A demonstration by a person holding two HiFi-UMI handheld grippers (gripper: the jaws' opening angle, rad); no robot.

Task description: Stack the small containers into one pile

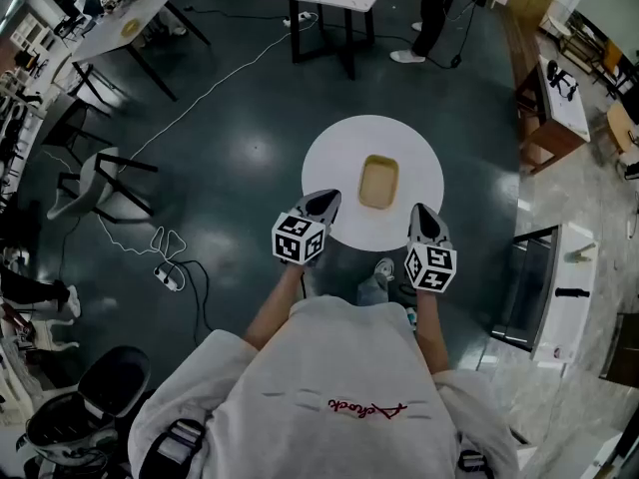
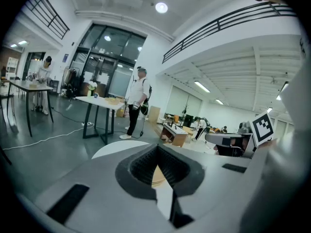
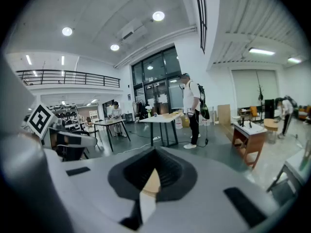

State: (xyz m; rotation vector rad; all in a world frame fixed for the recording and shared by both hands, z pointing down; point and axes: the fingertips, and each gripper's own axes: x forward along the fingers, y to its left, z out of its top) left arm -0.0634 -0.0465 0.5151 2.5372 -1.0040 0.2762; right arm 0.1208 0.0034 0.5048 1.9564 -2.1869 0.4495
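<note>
Tan containers point(image 1: 378, 182) sit near the middle of the round white surface point(image 1: 329, 158). From above they read as one shallow rectangular shape, so I cannot tell how many are nested together. My left claw point(image 1: 321, 205) hovers over the near left edge of the surface, its jaws pressed together with nothing between them. My right claw point(image 1: 424, 218) hovers over the near right edge, likewise closed and empty. Both point toward the containers and stay apart from them. Dark grey floor point(image 1: 230, 138) surrounds the surface.
</note>
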